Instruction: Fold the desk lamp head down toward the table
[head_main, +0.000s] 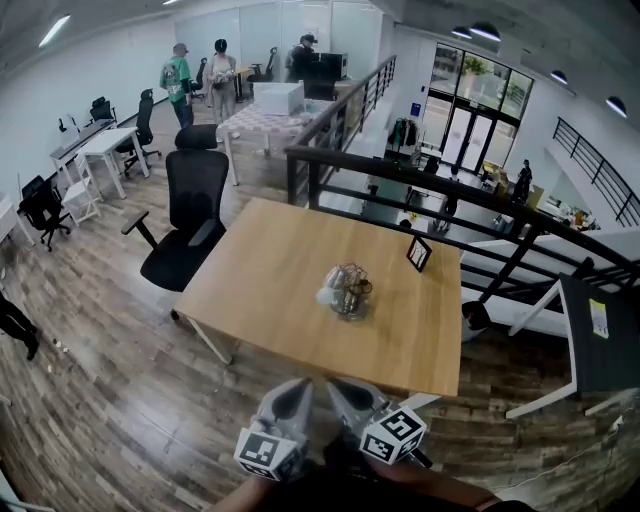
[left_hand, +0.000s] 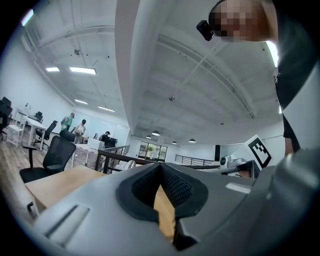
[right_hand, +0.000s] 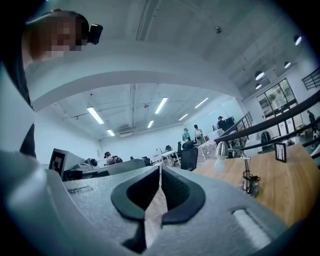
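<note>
A small desk lamp (head_main: 347, 290) with a pale head and a coiled cable at its base stands near the middle of the wooden table (head_main: 270, 290). In the right gripper view the lamp (right_hand: 244, 172) stands upright to the right, well beyond the jaws. Both grippers hover side by side just short of the table's near edge, pointing level at it. The left gripper (head_main: 292, 396) (left_hand: 160, 166) is shut with nothing between its jaws. Beside it, the right gripper (head_main: 346, 392) (right_hand: 160, 167) is shut and empty too. Neither one touches the lamp.
A small black picture frame (head_main: 419, 253) (right_hand: 281, 151) stands near the table's far right corner. A black office chair (head_main: 190, 220) sits at the table's left side. A dark railing (head_main: 430, 190) runs behind the table. A grey desk (head_main: 600, 330) stands to the right.
</note>
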